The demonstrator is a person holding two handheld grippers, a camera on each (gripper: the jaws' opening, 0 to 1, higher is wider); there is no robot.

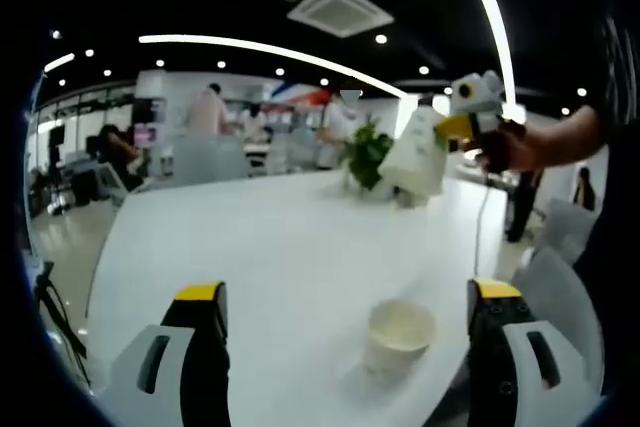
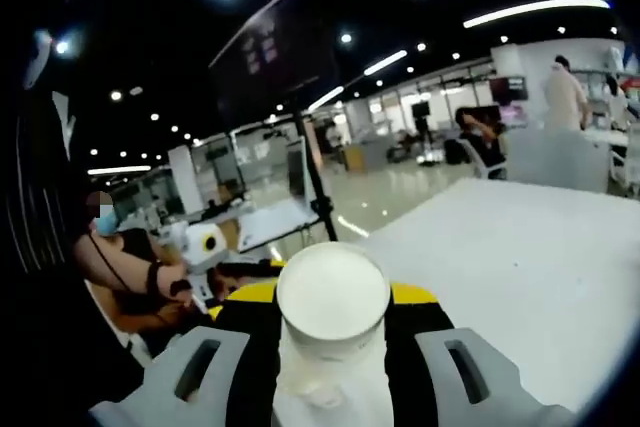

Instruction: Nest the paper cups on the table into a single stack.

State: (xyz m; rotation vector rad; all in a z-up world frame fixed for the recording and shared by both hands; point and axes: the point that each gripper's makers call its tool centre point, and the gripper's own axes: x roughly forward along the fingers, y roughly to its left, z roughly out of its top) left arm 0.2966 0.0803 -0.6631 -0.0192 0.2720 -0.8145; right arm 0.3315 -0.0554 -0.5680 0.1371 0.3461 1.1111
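In the left gripper view, your left gripper (image 1: 345, 322) hangs low over the white table (image 1: 270, 247) with its two yellow-tipped jaws spread wide and nothing between them. A paper cup (image 1: 398, 339) stands upright on the table, mouth up, just inside the right-hand jaw and not touched by either one. Further right and higher in that same view, your right gripper (image 1: 462, 125) is lifted above the far part of the table with a second paper cup (image 1: 417, 152) clamped in it, tilted, in front of a small green plant (image 1: 366, 153). In the right gripper view, you see that held cup (image 2: 333, 332) from its base end: its round white bottom faces the camera, and the jaws are closed snugly against its sides. To the right of it the table (image 2: 520, 267) spreads out toward the office behind.
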